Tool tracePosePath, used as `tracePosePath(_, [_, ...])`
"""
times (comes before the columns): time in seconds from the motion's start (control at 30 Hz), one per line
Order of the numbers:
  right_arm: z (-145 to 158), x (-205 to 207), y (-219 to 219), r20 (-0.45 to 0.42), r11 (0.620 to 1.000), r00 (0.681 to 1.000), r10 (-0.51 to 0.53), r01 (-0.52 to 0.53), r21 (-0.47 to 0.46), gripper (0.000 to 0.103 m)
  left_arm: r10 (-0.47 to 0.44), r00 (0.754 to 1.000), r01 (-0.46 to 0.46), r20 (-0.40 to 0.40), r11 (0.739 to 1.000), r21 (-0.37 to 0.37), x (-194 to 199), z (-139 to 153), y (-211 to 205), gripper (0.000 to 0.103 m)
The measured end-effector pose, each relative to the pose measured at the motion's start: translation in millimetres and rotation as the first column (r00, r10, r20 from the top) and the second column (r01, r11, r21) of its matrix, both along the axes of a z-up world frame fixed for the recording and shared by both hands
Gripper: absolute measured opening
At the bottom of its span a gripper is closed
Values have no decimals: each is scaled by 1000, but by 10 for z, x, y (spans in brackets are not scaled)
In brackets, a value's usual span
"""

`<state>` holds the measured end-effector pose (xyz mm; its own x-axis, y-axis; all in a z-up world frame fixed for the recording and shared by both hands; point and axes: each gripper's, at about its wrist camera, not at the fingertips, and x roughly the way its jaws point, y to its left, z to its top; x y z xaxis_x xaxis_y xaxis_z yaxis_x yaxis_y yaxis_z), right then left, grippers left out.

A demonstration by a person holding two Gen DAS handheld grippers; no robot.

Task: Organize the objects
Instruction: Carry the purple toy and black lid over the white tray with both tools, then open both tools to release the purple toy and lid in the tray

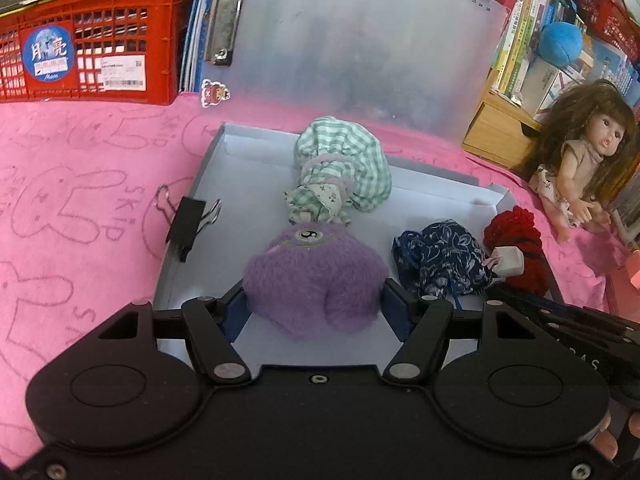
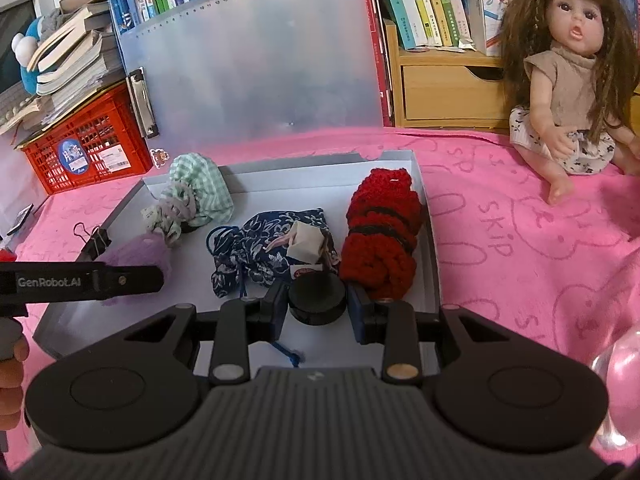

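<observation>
Now both tools gripping: purple plush toy (image 1: 312, 280), black puck (image 2: 317, 298).

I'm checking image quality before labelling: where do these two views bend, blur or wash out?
Left wrist view: the tray rim bows from fisheye, the purple plush is sharp, and the translucent board looks hazy. Right wrist view: the doll is sharp, and a clear blurred object smears the lower right edge.

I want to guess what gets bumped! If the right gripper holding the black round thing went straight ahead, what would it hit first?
Probably the white tag on the blue flowery pouch, straight beyond the black puck held in the right gripper; depth is hard to judge.
</observation>
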<state>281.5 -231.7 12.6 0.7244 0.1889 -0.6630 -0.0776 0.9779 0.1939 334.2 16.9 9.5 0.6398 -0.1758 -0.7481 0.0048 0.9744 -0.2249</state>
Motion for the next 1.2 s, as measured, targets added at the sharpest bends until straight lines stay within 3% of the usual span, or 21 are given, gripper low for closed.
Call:
tracePosePath(0.7, [-25,21,35,-8,1000,1000,-2,2,-9,40,-33,999,33,11,997,67,19,-43,-96,67])
tracePosePath(0.77, [-17,14,31,-4,1000,1000,-8,8,-3,56,-30,1000,30,8,997,65,13,-34,-89,68])
tracePosePath(0.87, [-5,3,13,-1,1000,1000,-13,13,8,58,-34,999,33,12,997,71,-13,-4,-93,74])
tracePosePath(0.97, [7,-18,-8,2,1000,1000,-22,22,13,68,-45,999,42,31,996,79,-61,54,-97,79])
tracePosePath(1.2, [72,-145,-62,24,999,999,-24,23,27,82,-69,995,62,74,993,96,-236,211,-86,87])
